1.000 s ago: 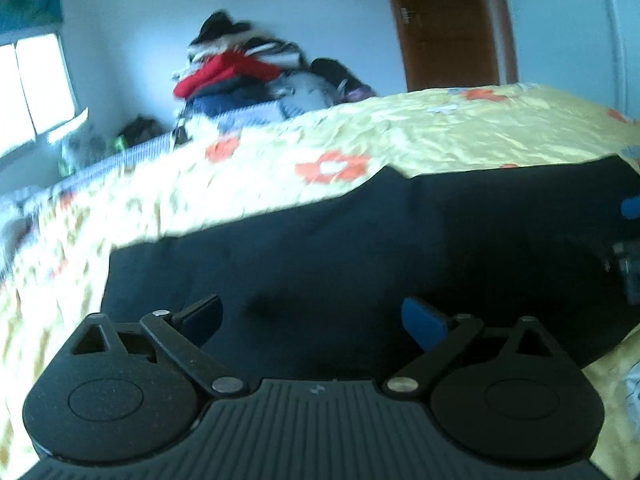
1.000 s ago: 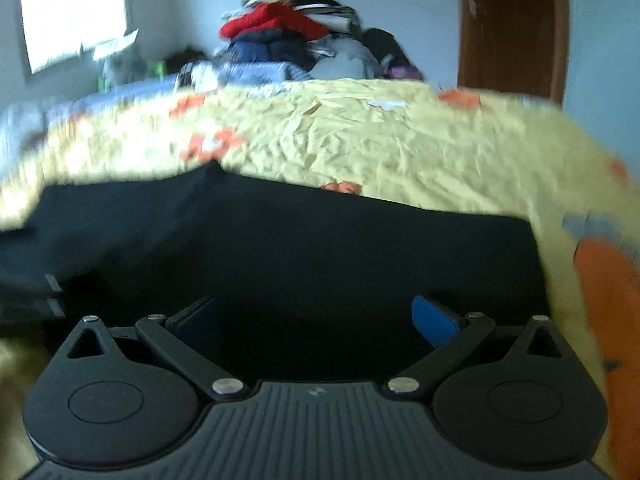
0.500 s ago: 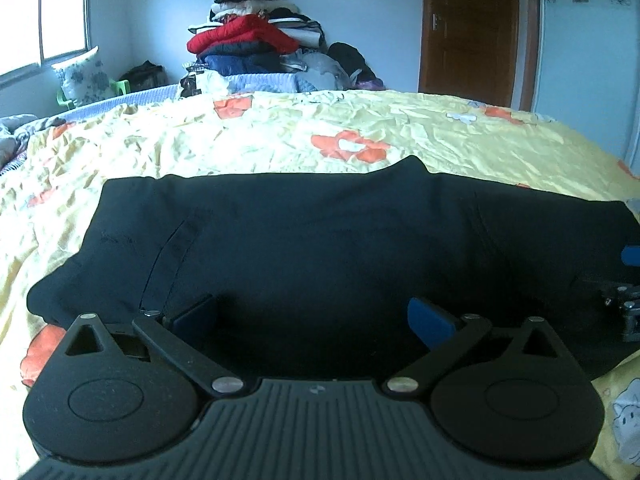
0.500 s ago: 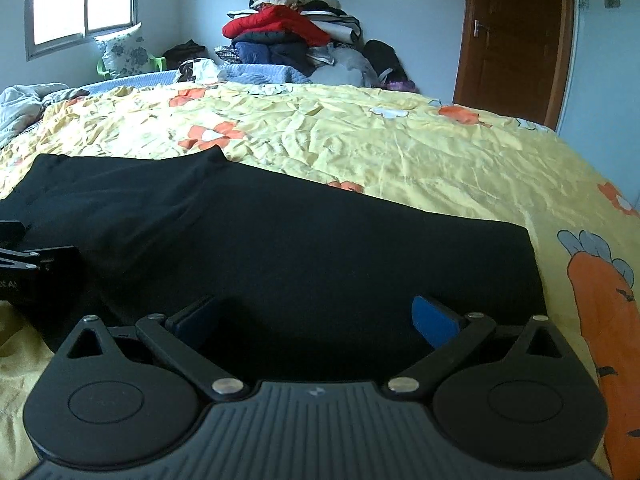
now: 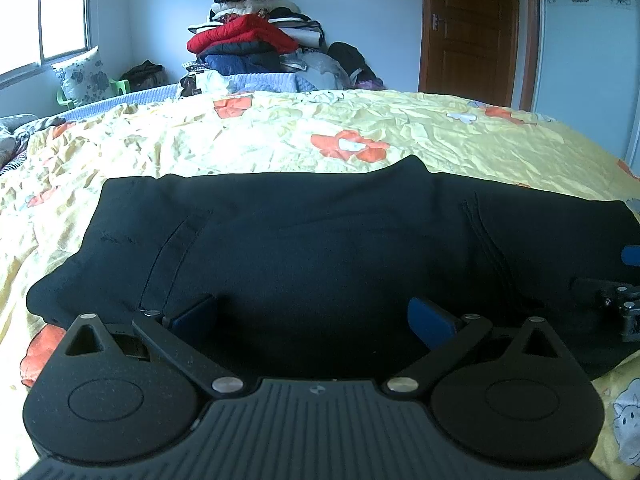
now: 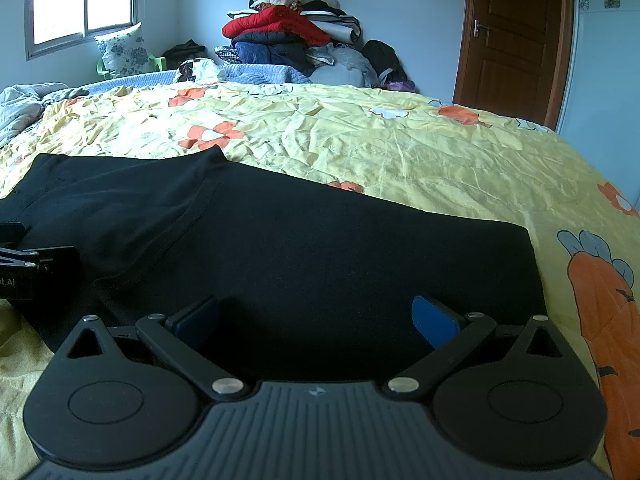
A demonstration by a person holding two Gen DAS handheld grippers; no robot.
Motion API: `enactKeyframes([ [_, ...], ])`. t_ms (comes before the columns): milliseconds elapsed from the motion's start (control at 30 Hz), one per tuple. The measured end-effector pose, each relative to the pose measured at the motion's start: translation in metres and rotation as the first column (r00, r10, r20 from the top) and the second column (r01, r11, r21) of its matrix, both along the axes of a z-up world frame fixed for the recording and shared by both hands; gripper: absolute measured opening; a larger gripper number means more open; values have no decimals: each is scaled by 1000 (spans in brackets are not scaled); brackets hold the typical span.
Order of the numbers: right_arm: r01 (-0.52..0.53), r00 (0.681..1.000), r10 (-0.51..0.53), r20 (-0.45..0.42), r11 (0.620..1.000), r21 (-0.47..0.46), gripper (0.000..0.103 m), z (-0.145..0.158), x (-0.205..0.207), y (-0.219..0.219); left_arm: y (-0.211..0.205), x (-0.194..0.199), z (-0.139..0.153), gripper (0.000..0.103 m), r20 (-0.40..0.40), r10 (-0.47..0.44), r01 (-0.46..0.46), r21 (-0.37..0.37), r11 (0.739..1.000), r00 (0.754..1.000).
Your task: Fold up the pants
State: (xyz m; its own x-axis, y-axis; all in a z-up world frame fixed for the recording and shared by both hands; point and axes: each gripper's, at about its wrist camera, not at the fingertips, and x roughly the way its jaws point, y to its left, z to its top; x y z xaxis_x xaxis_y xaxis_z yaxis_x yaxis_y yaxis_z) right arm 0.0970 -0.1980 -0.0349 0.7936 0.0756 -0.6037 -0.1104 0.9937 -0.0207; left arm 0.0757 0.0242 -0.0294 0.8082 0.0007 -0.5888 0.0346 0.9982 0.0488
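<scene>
Your left gripper point(image 5: 312, 316) stands wide and holds nothing; the pants point(image 5: 320, 248) lie flat on the bed point(image 5: 280, 140) just ahead of its fingers and under them. From this tool the waist end with the pocket is to the left, and the legs go off to the right, where the other tool shows at the edge. Your right gripper point(image 6: 316, 316) is wide too and empty, with the leg end of the pants point(image 6: 320, 256) in front of it and the hem a little to its right.

I think the step now is to take the near edge for the next fold. Bring both tools low to the edge, take all layers together, not only the top one, and close both at the same moment. Then lift evenly, so the cloth does not twist or drag on the bed.

Compared with one second ago, both views are now sharp and level, the tools sit nearer to the near edge, and the pants lie as they did.
</scene>
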Motion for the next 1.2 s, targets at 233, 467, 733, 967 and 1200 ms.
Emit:
enactKeyframes([
  [233,0,1000,0,-1,1000,2,103,0,0,0,1,-2,1,103,12,-3,4,-3,1000,1000],
  [467,-43,996,49,69,995,-91,103,15,-9,11,14,-28,16,102,38,-20,19,29,999,999],
  [733,31,821,407,402,670,-742,103,37,-32,98,88,-53,23,101,-2,146,-146,-23,989,989],
  [967,-406,732,640,235,686,-604,103,49,-36,172,168,-41,28,100,-146,228,-267,-376,887,963],
  [1200,-558,598,802,18,432,-708,103,5,-57,254,203,-25,22,102,-221,174,-278,-656,702,960],
])
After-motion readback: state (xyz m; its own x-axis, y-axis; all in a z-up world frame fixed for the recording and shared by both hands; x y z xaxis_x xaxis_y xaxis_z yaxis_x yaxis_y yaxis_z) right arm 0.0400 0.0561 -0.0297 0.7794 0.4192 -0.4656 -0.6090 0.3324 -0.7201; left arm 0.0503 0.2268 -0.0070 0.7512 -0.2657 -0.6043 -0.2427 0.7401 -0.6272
